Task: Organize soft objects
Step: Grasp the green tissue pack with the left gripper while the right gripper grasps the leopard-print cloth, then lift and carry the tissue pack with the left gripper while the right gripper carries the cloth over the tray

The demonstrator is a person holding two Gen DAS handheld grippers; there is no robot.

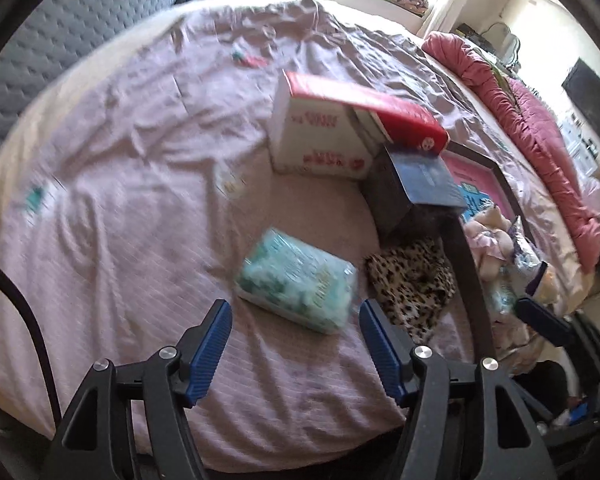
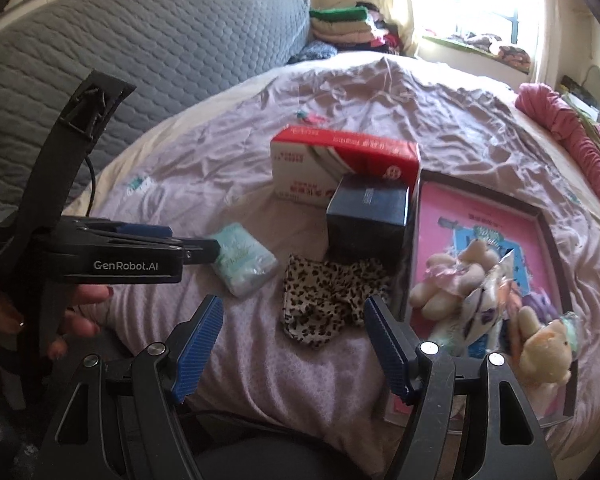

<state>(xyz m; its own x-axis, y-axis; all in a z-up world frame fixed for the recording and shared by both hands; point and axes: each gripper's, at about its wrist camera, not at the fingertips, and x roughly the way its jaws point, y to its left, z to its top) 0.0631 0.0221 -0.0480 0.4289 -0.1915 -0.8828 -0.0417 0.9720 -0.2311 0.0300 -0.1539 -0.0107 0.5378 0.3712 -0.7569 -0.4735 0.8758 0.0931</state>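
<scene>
Left wrist view, blurred: seemingly wrinkled lilac bedsheet (image 1: 140, 160).

Pale-green tissue pack (image 1: 298, 280) lies flat beside crumpled leopard-print cloth (image 1: 412, 284).

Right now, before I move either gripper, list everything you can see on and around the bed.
tissue pack: 1, pale green, on the sheet, just ahead of the left gripper
leopard-print cloth: 1, cream and black, crumpled beside the tissue pack, in front of the dark box
dark box: 1, navy-black, upright, against the red box
red and white box: 1, behind the dark box
pink tray: 1, dark rim, right of the boxes
plush toys: several, cream and pastel, piled in the tray
bed sheet: 1, lilac, wrinkled
pink quilt: 1, bunched at the bed's far right
grey padded headboard: 1, left
folded clothes: stack, far corner
left gripper: open, empty
right gripper: open, empty
</scene>
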